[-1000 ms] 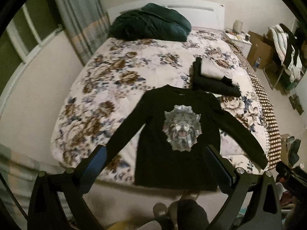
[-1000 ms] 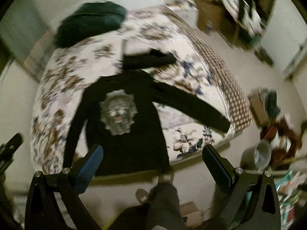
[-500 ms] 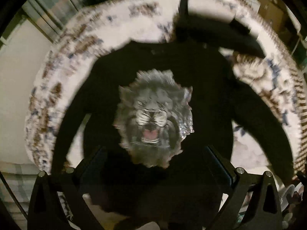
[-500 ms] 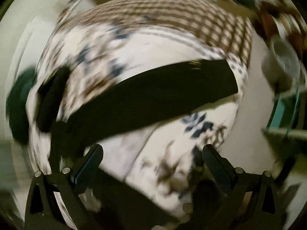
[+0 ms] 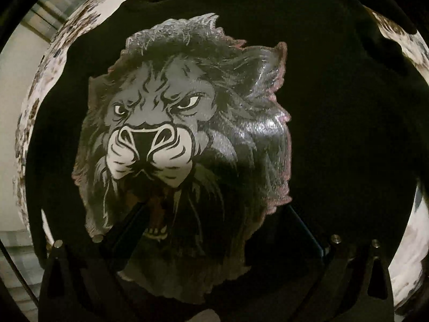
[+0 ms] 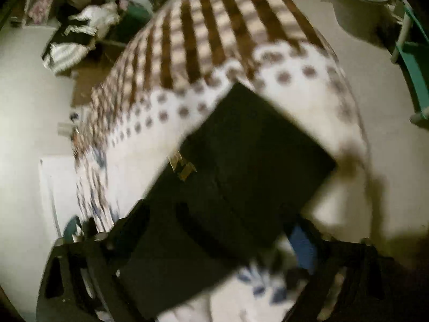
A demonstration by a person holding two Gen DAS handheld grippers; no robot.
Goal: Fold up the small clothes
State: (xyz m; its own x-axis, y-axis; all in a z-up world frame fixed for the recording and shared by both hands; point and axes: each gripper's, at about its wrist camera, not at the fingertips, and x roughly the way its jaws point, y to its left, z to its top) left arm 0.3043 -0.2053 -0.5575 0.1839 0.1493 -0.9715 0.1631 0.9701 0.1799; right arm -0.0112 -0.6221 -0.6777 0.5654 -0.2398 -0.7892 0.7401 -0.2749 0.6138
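Black long-sleeved shirt with grey lion print spread flat on floral bedspread, left tongs spread wide just above print, right tongs wide open over black sleeve, blurred, gripping nothing.

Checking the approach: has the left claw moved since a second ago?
Yes. The left claw has dropped close over the shirt; its lion print now fills the view.
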